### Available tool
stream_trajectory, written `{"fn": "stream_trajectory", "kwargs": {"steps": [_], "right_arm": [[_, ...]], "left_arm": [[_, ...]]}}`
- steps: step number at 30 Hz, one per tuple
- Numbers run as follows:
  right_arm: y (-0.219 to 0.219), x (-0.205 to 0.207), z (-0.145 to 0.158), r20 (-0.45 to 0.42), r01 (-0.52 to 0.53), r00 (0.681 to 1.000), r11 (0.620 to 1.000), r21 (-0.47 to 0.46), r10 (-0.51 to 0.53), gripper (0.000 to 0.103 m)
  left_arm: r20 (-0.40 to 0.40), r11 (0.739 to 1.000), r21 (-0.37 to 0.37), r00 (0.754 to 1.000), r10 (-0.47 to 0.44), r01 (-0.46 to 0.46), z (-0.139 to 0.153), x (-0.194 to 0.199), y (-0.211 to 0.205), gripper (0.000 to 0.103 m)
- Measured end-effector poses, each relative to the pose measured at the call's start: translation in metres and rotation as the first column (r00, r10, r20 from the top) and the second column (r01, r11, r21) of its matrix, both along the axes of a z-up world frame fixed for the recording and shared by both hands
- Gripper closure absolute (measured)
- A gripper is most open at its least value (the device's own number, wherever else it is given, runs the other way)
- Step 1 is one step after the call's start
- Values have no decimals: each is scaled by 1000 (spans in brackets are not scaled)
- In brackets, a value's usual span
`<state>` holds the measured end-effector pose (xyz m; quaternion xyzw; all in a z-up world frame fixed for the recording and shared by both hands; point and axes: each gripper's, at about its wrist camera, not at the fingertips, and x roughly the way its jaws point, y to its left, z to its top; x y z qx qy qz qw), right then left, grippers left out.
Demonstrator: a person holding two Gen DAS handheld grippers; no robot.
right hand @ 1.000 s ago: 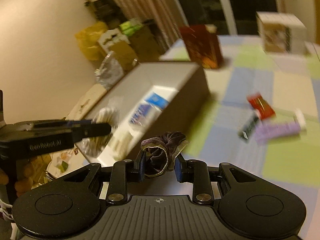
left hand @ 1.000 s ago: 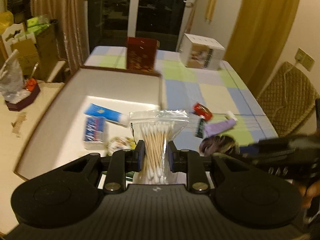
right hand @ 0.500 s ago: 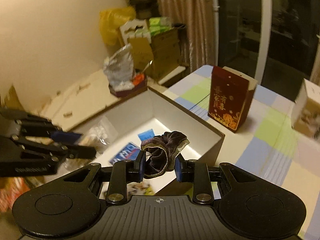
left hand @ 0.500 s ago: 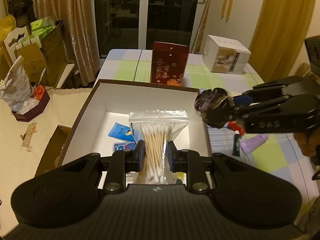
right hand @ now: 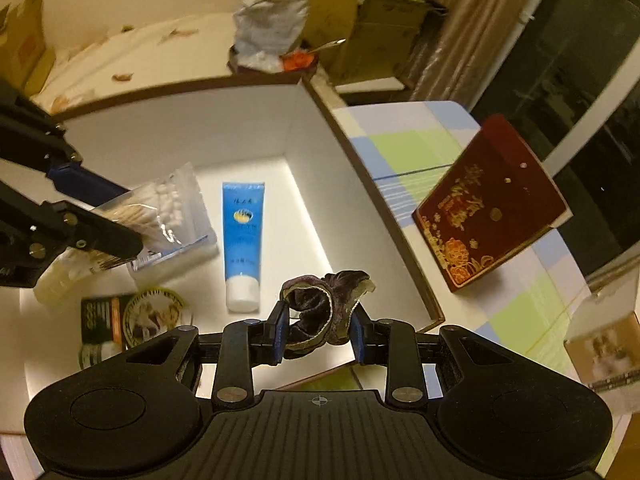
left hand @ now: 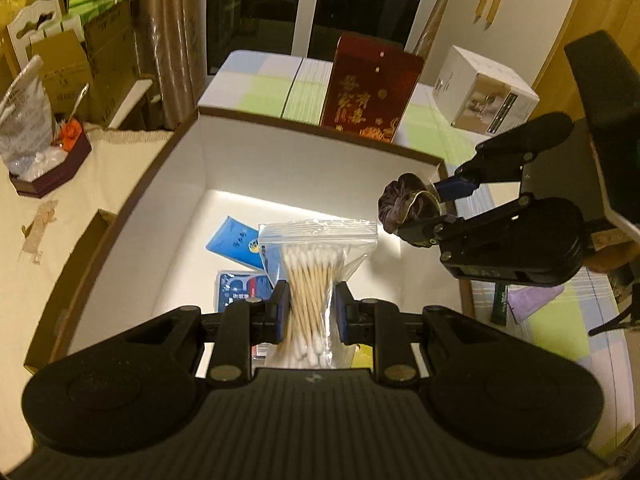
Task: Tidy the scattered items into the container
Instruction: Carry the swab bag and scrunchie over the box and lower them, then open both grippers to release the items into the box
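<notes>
Left tongs (left hand: 309, 306): gripping a bag of cotton swabs (left hand: 316, 280) above the open white box (left hand: 280, 148). Right tongs (right hand: 319, 328): clamping a purple scrunchie (right hand: 320, 308) over the box, where a blue tube (right hand: 242, 236) is lying.

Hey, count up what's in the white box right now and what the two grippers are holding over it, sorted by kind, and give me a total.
Lying in the white box:
Blue tube: 1
Blue flat packet: 1
Round printed packet: 1
Held over the box:
Bag of cotton swabs in the left gripper: 1
Purple scrunchie in the right gripper: 1
Total: 5
</notes>
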<state>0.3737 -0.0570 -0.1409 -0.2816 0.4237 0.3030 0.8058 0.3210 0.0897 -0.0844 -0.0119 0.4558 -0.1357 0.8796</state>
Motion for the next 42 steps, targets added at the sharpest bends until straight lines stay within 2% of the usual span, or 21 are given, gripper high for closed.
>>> {"fn": "stream_trajectory", "kwargs": {"steps": [1, 2, 10, 15, 19, 22, 28, 29, 30, 31, 32, 33, 34, 36, 38, 42], "right_arm": [[-1, 0, -1, 17, -5, 1000, 1000, -2, 5, 26], [-3, -2, -2, 44, -20, 999, 1000, 3, 19, 20], [-12, -12, -3, 63, -132, 989, 991, -30, 134, 20], [-15, -13, -3, 54, -154, 986, 987, -44, 156, 20], [-11, -15, 0, 41, -161, 986, 986, -50, 163, 20], [-10, -21, 2, 29, -170, 985, 984, -48, 171, 20], [-10, -32, 9, 6, -184, 983, 982, -39, 185, 20], [-9, -34, 10, 2, -187, 982, 982, -39, 188, 18], [-8, -36, 11, 0, -191, 982, 981, -42, 191, 6], [-8, -38, 12, -1, -192, 981, 980, -46, 192, 0], [-7, -40, 14, 6, -194, 981, 980, -47, 194, 0], [-7, -42, 15, 7, -201, 979, 979, -45, 202, 0], [-6, -43, 16, 3, -199, 980, 979, -45, 200, 0], [-6, -46, 20, -3, -196, 981, 980, -34, 196, 0], [-5, -50, 23, -8, -195, 981, 981, -23, 195, 0], [0, -62, 28, -14, -206, 978, 978, -20, 206, 0]], "left_arm": [[-5, 1000, -2, 1000, -1, 1, -3, 1, 0, 84], [-10, 1000, -5, 1000, 0, 0, -6, 2, -1, 84], [-29, 999, -27, 999, -20, 19, -17, 7, -9, 84], [-51, 998, -49, 998, -41, 38, -22, 10, -18, 83], [-65, 998, -52, 997, -41, 38, -23, 9, -19, 63], [-73, 998, -41, 997, -41, 38, -23, 7, -18, 59], [-87, 999, -34, 996, -34, 31, -19, -2, -11, 57], [-93, 999, -29, 995, -34, 32, -18, -4, -10, 56], [-97, 999, -23, 995, -32, 30, -17, -6, -9, 54], [-99, 999, -18, 995, -29, 28, -16, -8, -8, 51], [-102, 1000, -12, 994, -25, 24, -14, -11, -7, 47], [-108, 1000, -4, 994, -18, 18, -12, -13, -6, 33], [-113, 1000, 4, 994, -7, 8, -10, -15, -4, 26], [-107, 1000, 7, 994, 1, 0, -4, -21, -1, 25], [-105, 1000, 15, 994, 6, -5, 3, -27, 1, 17], [-73, 999, 49, 997, 14, -11, 17, -41, 4, 16]]}}
